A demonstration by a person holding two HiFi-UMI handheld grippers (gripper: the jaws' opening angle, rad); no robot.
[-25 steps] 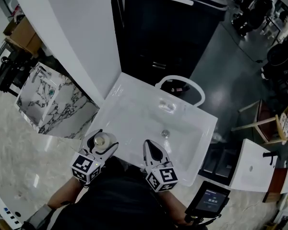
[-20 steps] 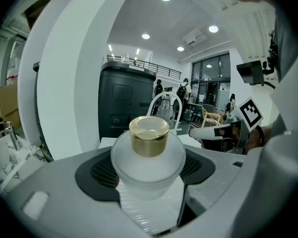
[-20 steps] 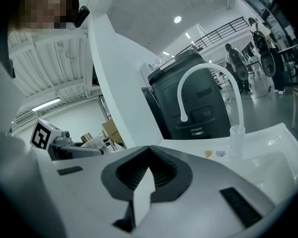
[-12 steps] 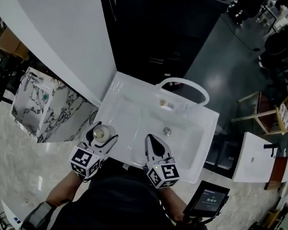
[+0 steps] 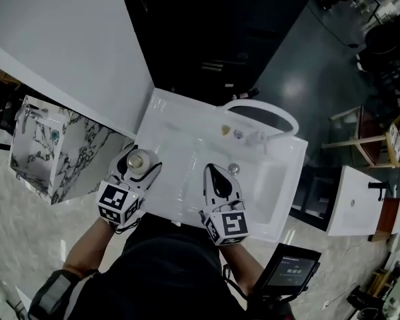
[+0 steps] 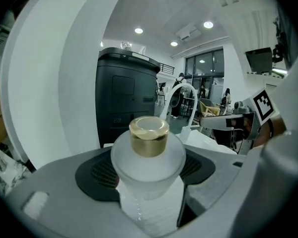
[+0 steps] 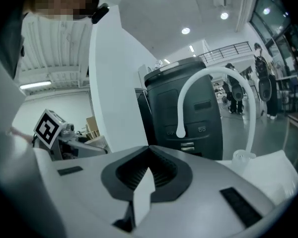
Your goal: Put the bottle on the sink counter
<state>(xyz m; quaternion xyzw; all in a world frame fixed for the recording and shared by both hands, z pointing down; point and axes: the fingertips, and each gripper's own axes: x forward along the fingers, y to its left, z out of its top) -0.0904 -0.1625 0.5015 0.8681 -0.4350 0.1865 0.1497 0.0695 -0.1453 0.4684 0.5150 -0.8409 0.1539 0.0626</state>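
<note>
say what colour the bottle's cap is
Gold cap on a frosted white bottle, clearest in the left gripper view.

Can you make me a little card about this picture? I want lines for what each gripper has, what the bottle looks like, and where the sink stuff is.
Left gripper: shut on the bottle
Bottle: frosted white, gold cap, upright
Bottle's place: at the left edge of the sink; cannot tell if it rests on anything
Right gripper: shut, empty, over the sink's near side
Faucet: white arch at the sink's far side
Drain: in the basin, just past the right gripper's tip
</note>
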